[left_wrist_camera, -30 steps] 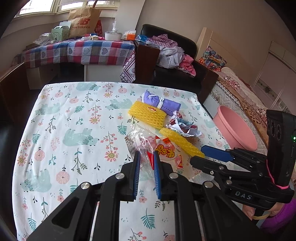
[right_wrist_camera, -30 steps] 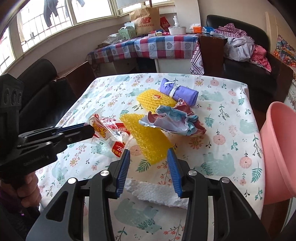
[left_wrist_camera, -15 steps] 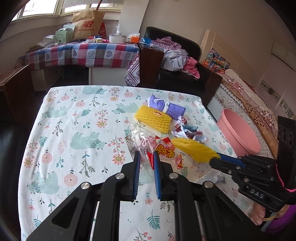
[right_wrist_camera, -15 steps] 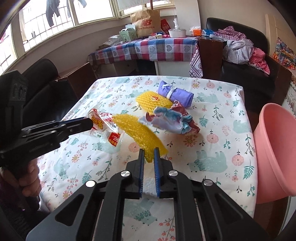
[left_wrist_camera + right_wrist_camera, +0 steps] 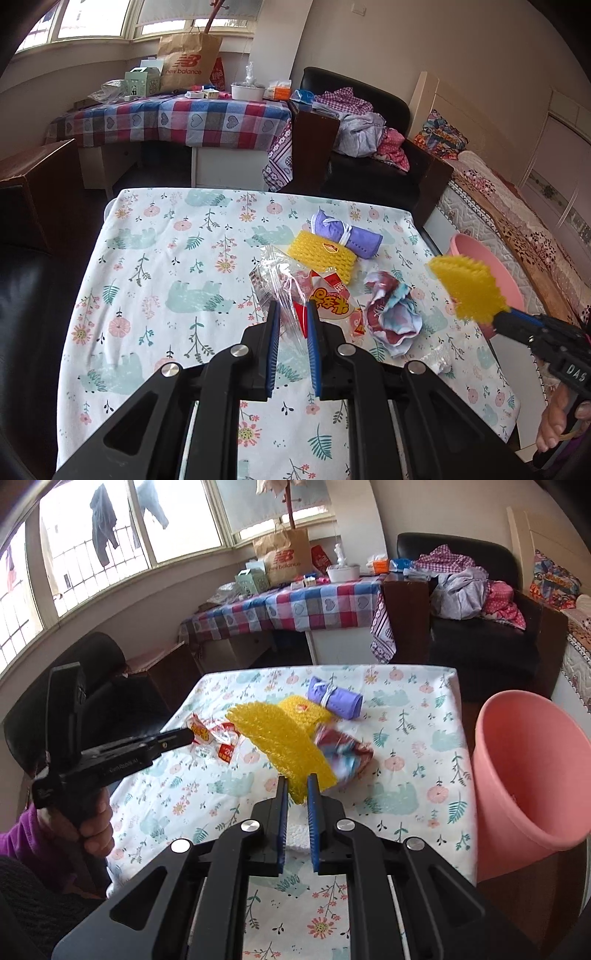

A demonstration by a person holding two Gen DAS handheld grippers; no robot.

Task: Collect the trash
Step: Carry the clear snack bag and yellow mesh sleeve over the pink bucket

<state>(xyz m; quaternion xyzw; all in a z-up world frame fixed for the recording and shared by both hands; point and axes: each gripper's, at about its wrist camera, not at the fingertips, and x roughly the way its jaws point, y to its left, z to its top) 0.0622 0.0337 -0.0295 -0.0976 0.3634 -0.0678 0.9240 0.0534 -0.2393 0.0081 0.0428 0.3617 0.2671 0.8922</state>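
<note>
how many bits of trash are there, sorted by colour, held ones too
yellow: 2, a foam net lying on the table and a foam net held in the right gripper
purple: 1, rolled mask
clear with red print: 1, snack bag held in the left gripper
mixed pink and blue: 1, crumpled wrapper
white: 1, foam scrap
total: 6

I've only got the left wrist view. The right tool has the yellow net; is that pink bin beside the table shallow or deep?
Observer: Deep. The right wrist view shows the pink bin as a tall bucket close beside the table.
Operator: Is the yellow net properly between the pads of the right tool?
Observer: Yes, its lower end sits between both blue pads.
</note>
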